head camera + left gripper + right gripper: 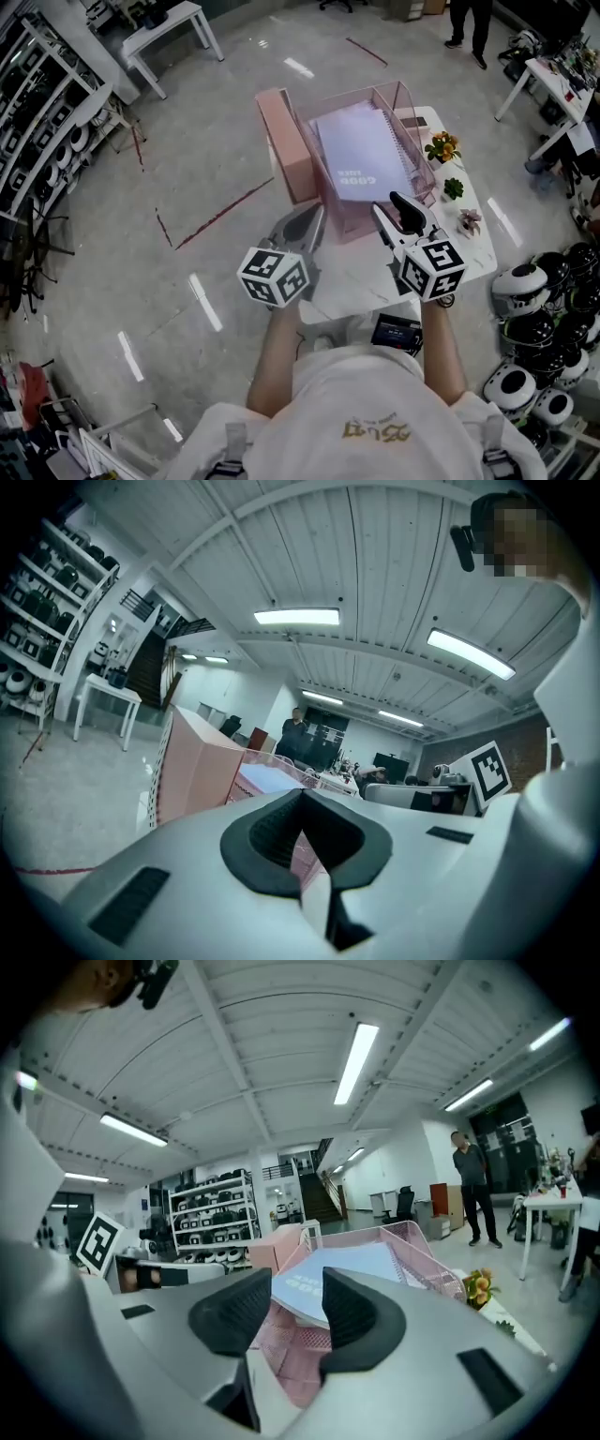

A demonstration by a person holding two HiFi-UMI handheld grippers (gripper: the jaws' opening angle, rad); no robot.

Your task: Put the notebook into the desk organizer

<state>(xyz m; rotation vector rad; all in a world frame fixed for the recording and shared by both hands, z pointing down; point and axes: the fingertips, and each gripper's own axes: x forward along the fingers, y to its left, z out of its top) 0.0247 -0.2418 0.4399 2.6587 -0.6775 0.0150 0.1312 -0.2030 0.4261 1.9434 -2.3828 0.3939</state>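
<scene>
Lavender and thin, the notebook (361,150) lies slanted in the pink desk organizer (286,141). Its spiral edge runs along the right-hand wall, and its printed near end rides a little above the mesh floor, not flat on it.

My right gripper (298,1302) stands partly open with nothing between its jaws. The notebook shows through the gap, beyond the tips, and as far as I can tell I am not touching it. My left gripper (302,834) is closed on itself and empty, held over the near part of the white table (375,272), just left of the organizer's front.

I judge the notebook light, but floppy. It has soft covers round a sheaf of paper, so it would likely droop or fan open if I pinched one loose corner, and the smooth cover may slide in my grip. The wire coil looks like the stiffest part. If it needs seating deeper, I would bite across the full thickness at the near edge, close to the spine, and push gently. The organizer itself looks light enough to skid on the glossy tabletop, so my closed left gripper could brace the solid pink side. The little potted flowers (442,147) stand just beside the right wall, so I want no wide swing there.
</scene>
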